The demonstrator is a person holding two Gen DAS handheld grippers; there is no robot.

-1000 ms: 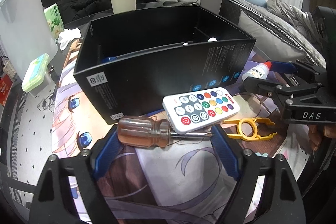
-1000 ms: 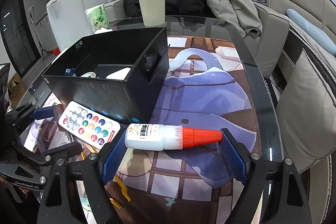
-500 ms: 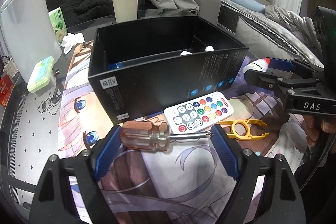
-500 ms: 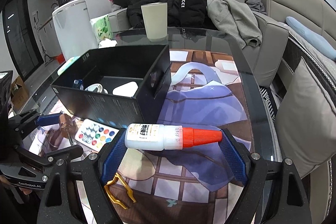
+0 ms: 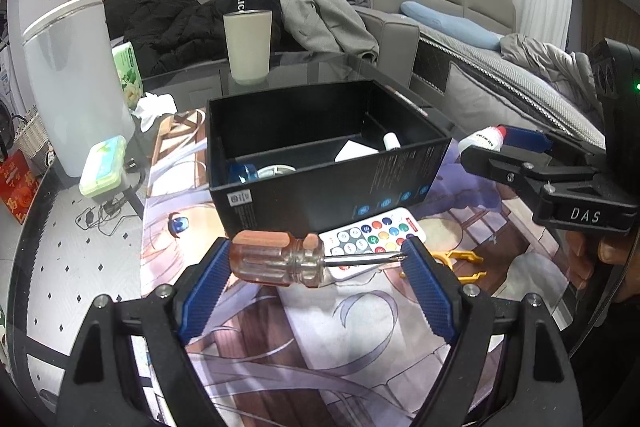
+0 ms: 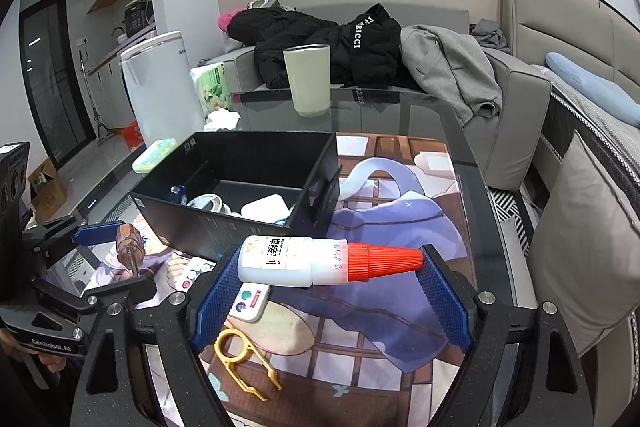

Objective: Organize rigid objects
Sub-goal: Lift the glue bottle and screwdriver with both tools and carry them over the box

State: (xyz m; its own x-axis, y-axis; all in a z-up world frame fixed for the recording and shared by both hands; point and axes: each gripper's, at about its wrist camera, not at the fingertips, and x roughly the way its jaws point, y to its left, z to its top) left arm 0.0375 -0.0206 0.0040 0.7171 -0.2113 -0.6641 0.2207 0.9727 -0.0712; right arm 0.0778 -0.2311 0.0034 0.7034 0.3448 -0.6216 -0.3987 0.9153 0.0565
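Note:
My left gripper is shut on a screwdriver with an amber handle, held lengthwise between the blue pads above the mat, in front of the black box. My right gripper is shut on a white glue bottle with a red cap, held above the mat to the right front of the black box. The box holds several small items. A white remote with coloured buttons and a yellow plastic tool lie on the mat by the box.
A beige cup stands behind the box on the glass table. A white appliance, a green tissue pack and a green case are at the left. A sofa with clothes lies behind.
Both grippers have risen with their objects, so the box interior shows more. The screwdriver and glue bottle have stayed gripped.

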